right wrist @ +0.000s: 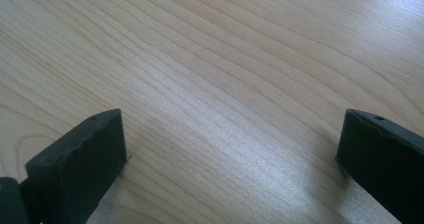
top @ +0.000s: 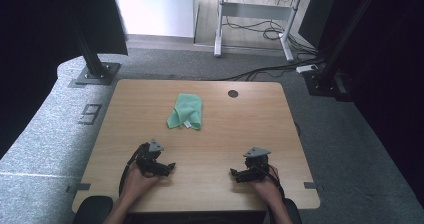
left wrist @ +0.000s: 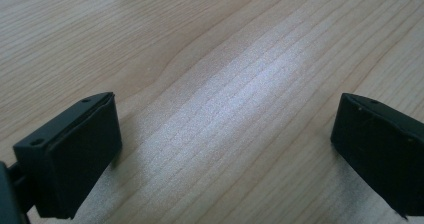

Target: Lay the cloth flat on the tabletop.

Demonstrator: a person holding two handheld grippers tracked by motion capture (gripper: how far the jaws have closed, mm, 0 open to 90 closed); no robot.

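Note:
A green cloth (top: 186, 111) lies crumpled on the far middle of the wooden table (top: 225, 129). My left gripper (top: 170, 168) rests near the front edge at the left, held by a hand, jaws pointing toward the middle. My right gripper (top: 234, 174) sits at the front right, its jaws pointing left toward the other one. In the left gripper view the left gripper (left wrist: 225, 134) stands open, with bare wood between its two black jaws. The right gripper (right wrist: 232, 144) is likewise open in the right gripper view, nothing between its fingers. Both are well short of the cloth.
A dark round cable hole (top: 233, 93) sits at the table's far edge. Black frame posts (top: 92, 59) stand on the grey carpet behind the table on both sides. A white desk frame (top: 250, 14) with loose cables is farther back.

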